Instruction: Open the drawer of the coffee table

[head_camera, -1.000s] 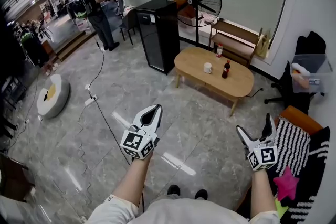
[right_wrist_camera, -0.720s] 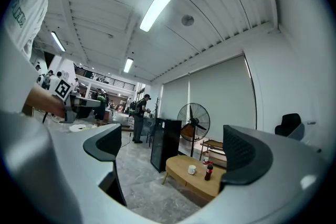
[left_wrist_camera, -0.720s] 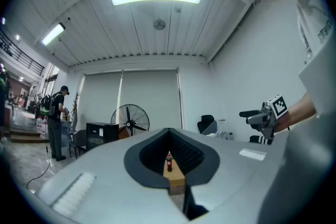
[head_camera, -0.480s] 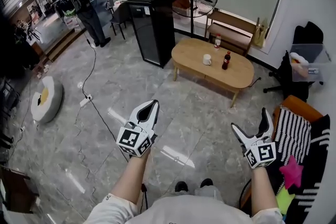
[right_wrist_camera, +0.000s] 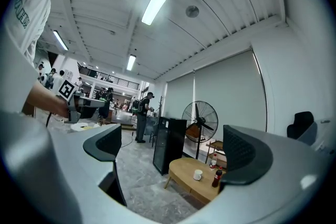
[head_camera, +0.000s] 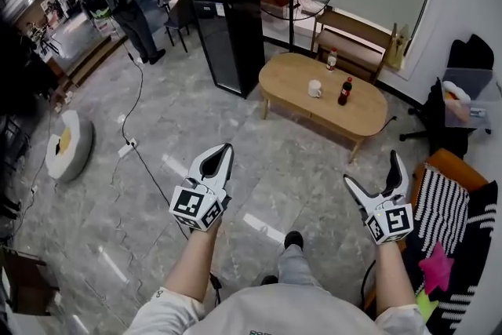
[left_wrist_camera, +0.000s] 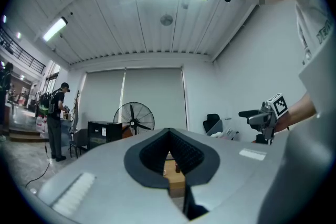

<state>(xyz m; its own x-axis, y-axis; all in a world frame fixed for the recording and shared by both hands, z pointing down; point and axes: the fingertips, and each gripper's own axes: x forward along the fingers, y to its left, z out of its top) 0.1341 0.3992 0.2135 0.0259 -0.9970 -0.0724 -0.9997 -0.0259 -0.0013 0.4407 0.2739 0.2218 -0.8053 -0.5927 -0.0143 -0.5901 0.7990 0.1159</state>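
Wooden coffee table well ahead; we carry left gripper pressed together, right gripper spread. Yanking its drawer could topple the bottle.

White short-sleeved shirt; grey left hand-held gripper and right hand-held gripper carry black-and-white marker cubes

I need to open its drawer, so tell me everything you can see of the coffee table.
The coffee table is an oval, light wood top on slanted wooden legs, standing upright on the grey floor ahead, near the black cabinet. A white mug and a dark red-capped bottle stand on it. No drawer stands open.
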